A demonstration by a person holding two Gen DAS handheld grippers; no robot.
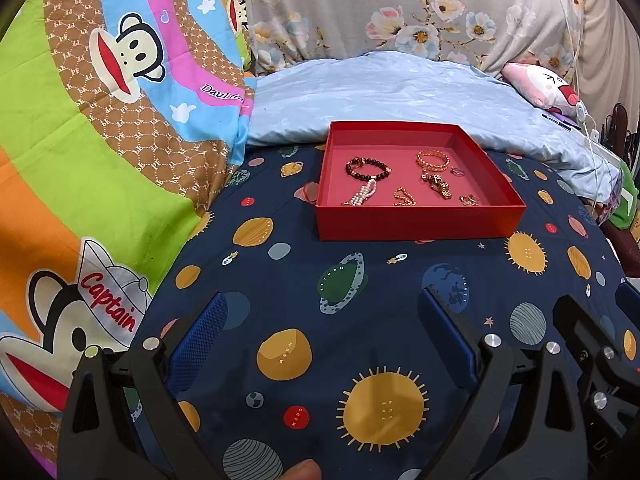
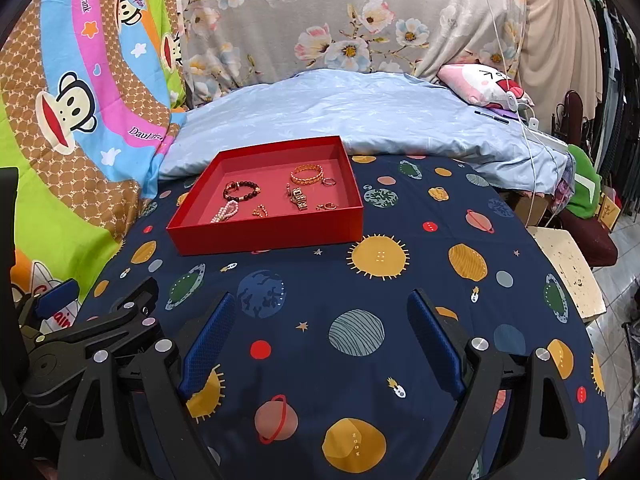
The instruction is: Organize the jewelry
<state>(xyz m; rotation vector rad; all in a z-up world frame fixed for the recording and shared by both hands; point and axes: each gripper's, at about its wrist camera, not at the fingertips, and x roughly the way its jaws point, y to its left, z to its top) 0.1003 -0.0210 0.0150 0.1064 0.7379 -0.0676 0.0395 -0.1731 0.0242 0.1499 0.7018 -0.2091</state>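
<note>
A red tray (image 1: 416, 222) (image 2: 268, 230) sits on the navy planet-print sheet. In it lie a dark bead bracelet (image 1: 367, 168) (image 2: 241, 191), a pearl piece (image 1: 360, 196) (image 2: 225, 212), a gold bangle (image 1: 433, 159) (image 2: 306, 174), a gold watch (image 1: 440, 185) (image 2: 299, 199), a small ring (image 1: 457, 171) (image 2: 329, 181) and small gold pieces (image 1: 404, 197) (image 2: 327, 207). My left gripper (image 1: 322, 320) is open and empty, well short of the tray. My right gripper (image 2: 320, 320) is open and empty, in front and to the right of the tray.
A cartoon monkey quilt (image 1: 100, 140) (image 2: 80, 100) is heaped at the left. A light blue pillow (image 1: 380, 92) (image 2: 340, 112) lies behind the tray. A pink plush (image 2: 486, 84) and a white cable (image 2: 516, 92) are at the back right. The bed's edge (image 2: 560, 280) drops off at the right.
</note>
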